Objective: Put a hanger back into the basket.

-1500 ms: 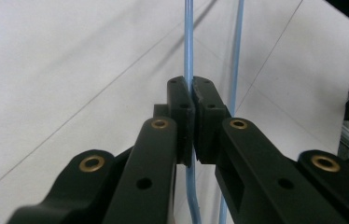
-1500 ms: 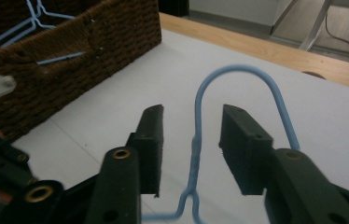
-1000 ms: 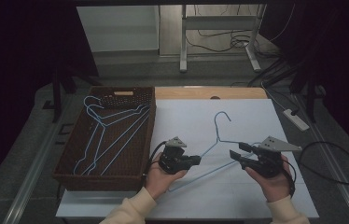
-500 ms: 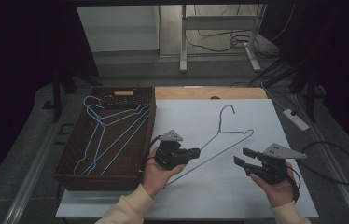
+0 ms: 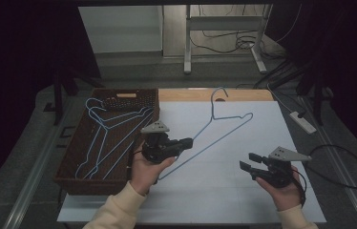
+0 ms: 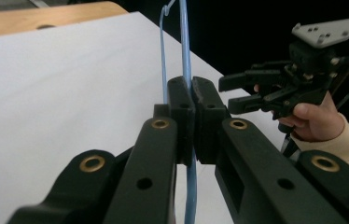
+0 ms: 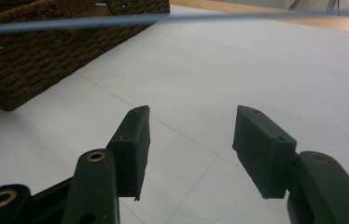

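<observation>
A light blue wire hanger (image 5: pixel 224 134) lies slanted over the white sheet, its hook (image 5: pixel 219 93) pointing toward the far edge. My left gripper (image 5: pixel 187 142) is shut on the hanger's wire near the low end; in the left gripper view the jaws press on the wire (image 6: pixel 185 56) from both sides. My right gripper (image 5: pixel 251 162) is held near the front right, open with nothing between its fingers and apart from the hanger. In the right gripper view my right gripper (image 7: pixel 189 135) shows bare sheet in its gap, and the hanger wire (image 7: pixel 116 19) crosses blurred at the top.
A dark wicker basket (image 5: pixel 86 183) stands at the left and holds several blue hangers (image 5: pixel 107 138). Its corner (image 7: pixel 46 46) is in the right gripper view. A power strip (image 5: pixel 303 121) and a looping cable (image 5: pixel 353 167) lie on the floor at the right.
My right gripper has let go of the hanger, opened and drawn back to the near right. My left gripper has swung the hanger so its hook moved farther away.
</observation>
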A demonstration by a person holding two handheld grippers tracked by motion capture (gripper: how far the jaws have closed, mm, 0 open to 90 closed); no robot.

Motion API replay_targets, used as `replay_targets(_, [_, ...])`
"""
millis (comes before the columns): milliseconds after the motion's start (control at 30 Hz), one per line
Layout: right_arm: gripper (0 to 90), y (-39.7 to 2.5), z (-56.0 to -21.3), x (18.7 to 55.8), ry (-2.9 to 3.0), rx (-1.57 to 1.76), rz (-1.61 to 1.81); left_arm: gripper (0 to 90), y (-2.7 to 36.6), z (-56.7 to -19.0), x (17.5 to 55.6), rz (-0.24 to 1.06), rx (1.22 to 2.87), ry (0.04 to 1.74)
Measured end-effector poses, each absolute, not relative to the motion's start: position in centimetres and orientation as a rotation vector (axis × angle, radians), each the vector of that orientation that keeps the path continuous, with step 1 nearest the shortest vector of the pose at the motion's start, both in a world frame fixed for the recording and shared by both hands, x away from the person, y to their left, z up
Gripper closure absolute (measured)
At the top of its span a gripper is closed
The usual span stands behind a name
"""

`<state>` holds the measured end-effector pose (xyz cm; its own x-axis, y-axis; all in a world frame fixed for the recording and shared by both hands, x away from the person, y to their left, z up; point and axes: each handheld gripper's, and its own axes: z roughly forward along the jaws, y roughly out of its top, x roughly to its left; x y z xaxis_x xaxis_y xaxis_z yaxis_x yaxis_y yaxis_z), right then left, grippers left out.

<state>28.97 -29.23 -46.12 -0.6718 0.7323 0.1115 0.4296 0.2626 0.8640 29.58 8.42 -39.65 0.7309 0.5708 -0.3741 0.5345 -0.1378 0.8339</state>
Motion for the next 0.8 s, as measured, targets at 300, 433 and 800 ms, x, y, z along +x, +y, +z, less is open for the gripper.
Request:
replay_targets(300, [46.6,-29.3,-46.8,29.4,2.246,1.087,1.344,86.9,12.3,-38.3,29.1,0.090,1.744,0.882])
replay_targets(433, [46.4,-29.3,-47.0,29.5,2.251,1.090,1.329,86.9,14.6,-38.0,28.8,0.119,1.720,0.900])
replay_targets(800, [45.1,-29.3,-47.3,29.7,2.257,1.099,1.304,86.9,21.2,-37.8,27.7,0.205,1.636,0.964])
